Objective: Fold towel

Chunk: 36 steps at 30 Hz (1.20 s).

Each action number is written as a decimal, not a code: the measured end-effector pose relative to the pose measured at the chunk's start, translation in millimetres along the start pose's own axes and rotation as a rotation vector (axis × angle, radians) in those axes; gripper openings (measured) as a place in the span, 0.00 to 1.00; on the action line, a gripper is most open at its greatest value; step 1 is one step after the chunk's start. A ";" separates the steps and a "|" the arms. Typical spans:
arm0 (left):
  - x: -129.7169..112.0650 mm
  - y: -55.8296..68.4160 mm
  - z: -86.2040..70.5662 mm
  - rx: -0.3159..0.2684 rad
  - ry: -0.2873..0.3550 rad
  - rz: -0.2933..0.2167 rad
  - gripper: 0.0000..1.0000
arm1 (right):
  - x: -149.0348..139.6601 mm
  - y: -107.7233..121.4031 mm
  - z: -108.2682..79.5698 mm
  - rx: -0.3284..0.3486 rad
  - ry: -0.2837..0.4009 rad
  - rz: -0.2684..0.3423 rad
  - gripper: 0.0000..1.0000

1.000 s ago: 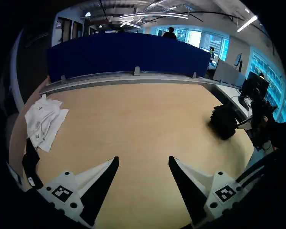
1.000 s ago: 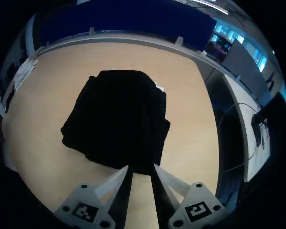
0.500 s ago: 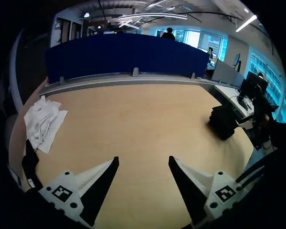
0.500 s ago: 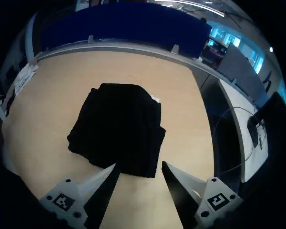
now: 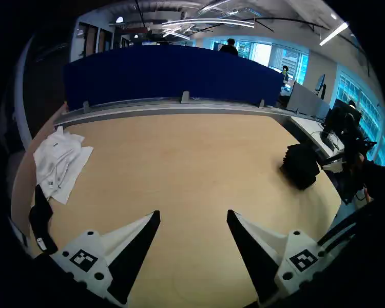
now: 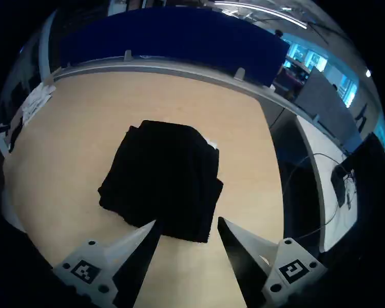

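A black towel (image 6: 164, 179) lies folded into a thick rectangle on the light wooden table (image 6: 74, 154), just ahead of my right gripper (image 6: 188, 232), which stands open with its fingertips at the towel's near edge, holding nothing. In the left gripper view the same folded black towel (image 5: 300, 165) sits far right near the table edge. My left gripper (image 5: 192, 222) hovers open above the bare table (image 5: 187, 154), empty.
White cloths (image 5: 59, 160) lie in a heap at the table's far left, with a dark item (image 5: 40, 213) near them. A blue partition (image 5: 167, 72) runs along the back. Beyond the right edge stand a neighbouring desk with cables (image 6: 341, 179) and monitors (image 5: 344, 115).
My right gripper went from shut on the towel's near edge to open and drew back slightly; the towel now lies free. The left gripper has barely moved.
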State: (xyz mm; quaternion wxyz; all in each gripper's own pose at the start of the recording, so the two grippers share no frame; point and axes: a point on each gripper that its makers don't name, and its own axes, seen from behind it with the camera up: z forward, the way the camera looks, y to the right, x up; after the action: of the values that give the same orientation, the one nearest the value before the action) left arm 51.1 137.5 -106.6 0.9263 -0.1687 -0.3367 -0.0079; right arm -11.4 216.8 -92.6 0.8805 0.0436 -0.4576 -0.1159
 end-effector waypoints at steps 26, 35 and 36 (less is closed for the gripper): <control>-0.2 -11.9 -2.4 0.050 -0.001 -0.027 0.97 | 88.2 26.0 44.9 -0.031 0.068 -0.034 0.83; -2.0 -14.0 -1.7 0.065 -0.008 -0.036 0.97 | 90.1 33.4 62.4 -0.043 0.046 -0.040 0.83; -1.9 -14.3 -1.5 0.066 -0.009 -0.036 0.97 | 89.4 34.1 64.3 -0.043 0.043 -0.040 0.83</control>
State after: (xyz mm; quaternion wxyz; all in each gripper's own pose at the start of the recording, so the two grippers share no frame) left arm 48.7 123.3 -104.5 0.9296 -0.1318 -0.3440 -0.0129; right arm -8.6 229.9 21.9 0.8883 0.0362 -0.4351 -0.1427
